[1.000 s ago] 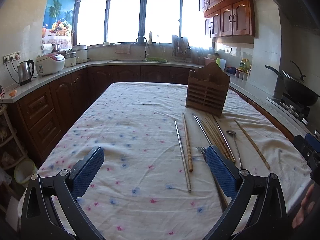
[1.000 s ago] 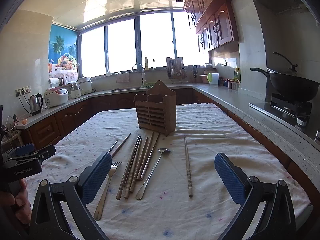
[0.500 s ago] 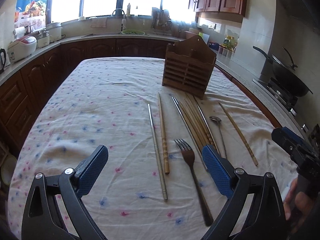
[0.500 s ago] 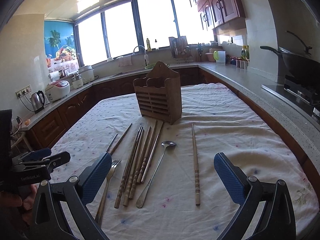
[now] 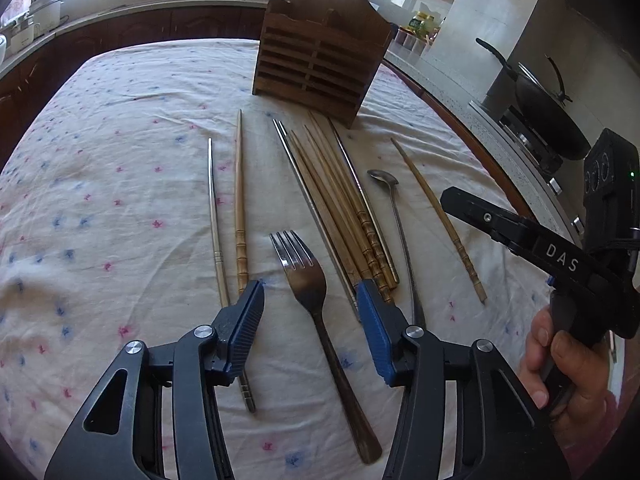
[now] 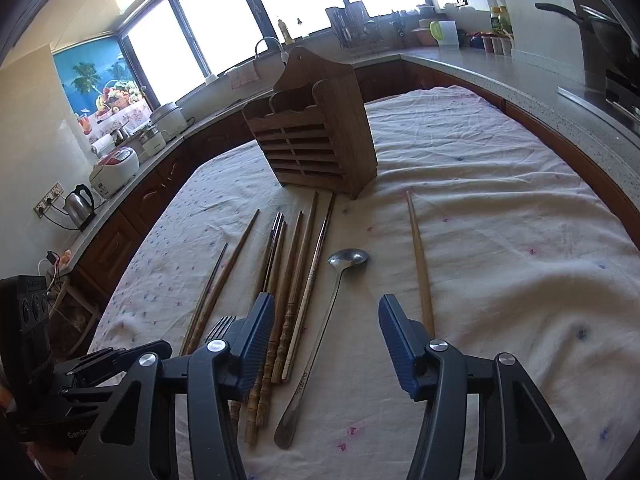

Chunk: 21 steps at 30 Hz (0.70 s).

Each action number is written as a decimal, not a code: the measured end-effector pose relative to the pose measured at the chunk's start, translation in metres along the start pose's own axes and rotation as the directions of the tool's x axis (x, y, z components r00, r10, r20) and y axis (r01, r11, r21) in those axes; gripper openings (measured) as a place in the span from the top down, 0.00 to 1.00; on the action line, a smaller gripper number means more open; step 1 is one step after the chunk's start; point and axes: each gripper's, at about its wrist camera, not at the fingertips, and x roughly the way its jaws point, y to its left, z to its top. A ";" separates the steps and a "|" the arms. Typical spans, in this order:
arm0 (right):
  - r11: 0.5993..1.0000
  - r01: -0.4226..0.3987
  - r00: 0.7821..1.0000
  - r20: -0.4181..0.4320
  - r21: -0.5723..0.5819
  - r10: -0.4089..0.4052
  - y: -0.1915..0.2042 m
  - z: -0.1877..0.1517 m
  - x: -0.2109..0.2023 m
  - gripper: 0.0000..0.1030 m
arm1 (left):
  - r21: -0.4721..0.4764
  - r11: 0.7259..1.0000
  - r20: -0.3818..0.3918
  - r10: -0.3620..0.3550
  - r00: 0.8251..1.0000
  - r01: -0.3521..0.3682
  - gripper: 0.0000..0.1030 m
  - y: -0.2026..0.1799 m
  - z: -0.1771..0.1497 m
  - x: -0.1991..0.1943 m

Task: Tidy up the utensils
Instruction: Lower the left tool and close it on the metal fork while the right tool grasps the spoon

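On the white flower-print tablecloth [image 5: 120,184], the left gripper [image 5: 310,300] hangs over the steel fork with a dark handle [image 5: 316,304], its jaws just narrowed to about half width with the fork's neck between the blue pads [image 5: 248,328], untouched. The right gripper [image 6: 326,320], jaws likewise just closed to a middling gap, straddles the long-handled steel spoon [image 6: 320,328] without pressing it. The slatted brown wooden utensil holder [image 6: 320,140] stands at twelve o'clock, the bundle of bamboo and metal chopsticks [image 6: 288,280] at ten o'clock of the spoon.

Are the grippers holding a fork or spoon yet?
No. The left gripper straddles the fork, the right gripper the spoon; both just narrowed, neither touching.
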 end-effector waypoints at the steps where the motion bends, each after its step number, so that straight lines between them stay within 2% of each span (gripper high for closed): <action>1: 1.000 -0.002 1.000 -0.014 0.004 0.002 -0.001 0.001 0.005 0.50 | 0.000 1.000 -0.015 -0.003 1.000 0.003 0.61 0.000 0.001 0.004; 7: 0.999 -0.021 0.995 -0.100 0.033 0.025 -0.008 0.009 0.033 0.59 | -0.020 0.999 -0.090 -0.027 0.996 0.026 0.70 0.003 0.007 0.024; 12: 0.995 -0.048 0.984 -0.166 0.082 0.062 -0.019 0.013 0.058 0.62 | -0.034 0.998 -0.099 -0.058 0.993 0.055 0.71 0.009 0.014 0.029; 15: 0.992 -0.071 0.982 -0.168 0.107 0.088 -0.024 0.018 0.066 0.64 | -0.041 0.997 -0.099 -0.072 0.992 0.068 0.74 0.014 0.018 0.032; 17: 0.990 -0.077 0.980 -0.172 0.116 0.097 -0.026 0.021 0.071 0.73 | -0.042 0.996 -0.096 -0.081 0.992 0.077 0.76 0.015 0.021 0.033; 18: 0.990 -0.079 0.978 -0.181 0.120 0.100 -0.027 0.022 0.074 0.86 | -0.043 0.996 -0.093 -0.083 0.992 0.079 0.77 0.016 0.022 0.034; 19: 0.989 -0.081 0.976 -0.193 0.123 0.104 -0.028 0.022 0.076 0.94 | -0.045 0.996 -0.090 -0.085 0.992 0.081 0.79 0.017 0.022 0.034; 21: 0.987 -0.095 0.975 -0.190 0.128 0.118 -0.028 0.022 0.076 0.95 | -0.050 0.995 -0.091 -0.096 0.991 0.092 0.89 0.018 0.022 0.034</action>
